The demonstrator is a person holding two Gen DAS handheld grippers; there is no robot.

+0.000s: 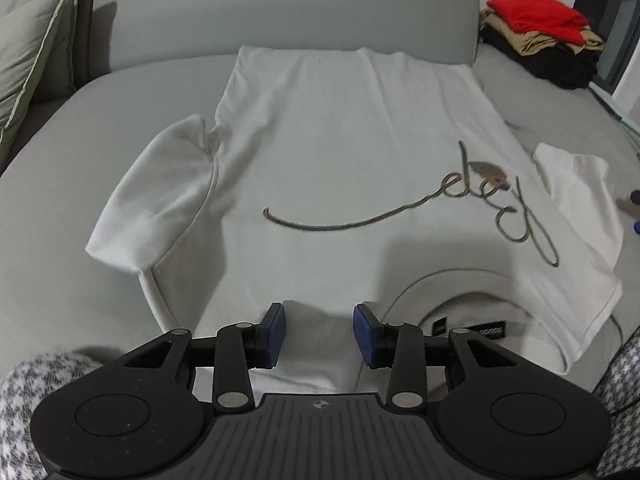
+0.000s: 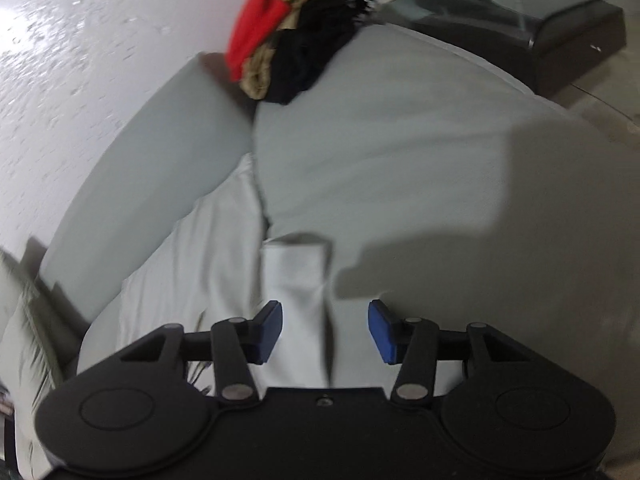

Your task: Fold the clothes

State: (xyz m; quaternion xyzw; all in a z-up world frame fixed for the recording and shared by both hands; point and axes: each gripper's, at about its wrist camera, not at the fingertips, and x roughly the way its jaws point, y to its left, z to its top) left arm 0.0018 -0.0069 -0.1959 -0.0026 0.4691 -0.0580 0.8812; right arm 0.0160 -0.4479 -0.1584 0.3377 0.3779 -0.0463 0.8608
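A white T-shirt with olive script lettering lies spread flat on the grey sofa seat, collar toward me and hem at the backrest. My left gripper is open just above the shoulder area, left of the collar, with nothing between its blue pads. The shirt's left sleeve lies out to the side. In the right wrist view, my right gripper is open over the shirt's other sleeve, which runs up between the fingers without being clamped. That view is blurred.
A stack of folded clothes, red on tan on black, sits at the sofa's far right corner. Grey cushions stand at the left. A dark glass-topped table is beyond the sofa. Houndstooth sleeves flank the left gripper.
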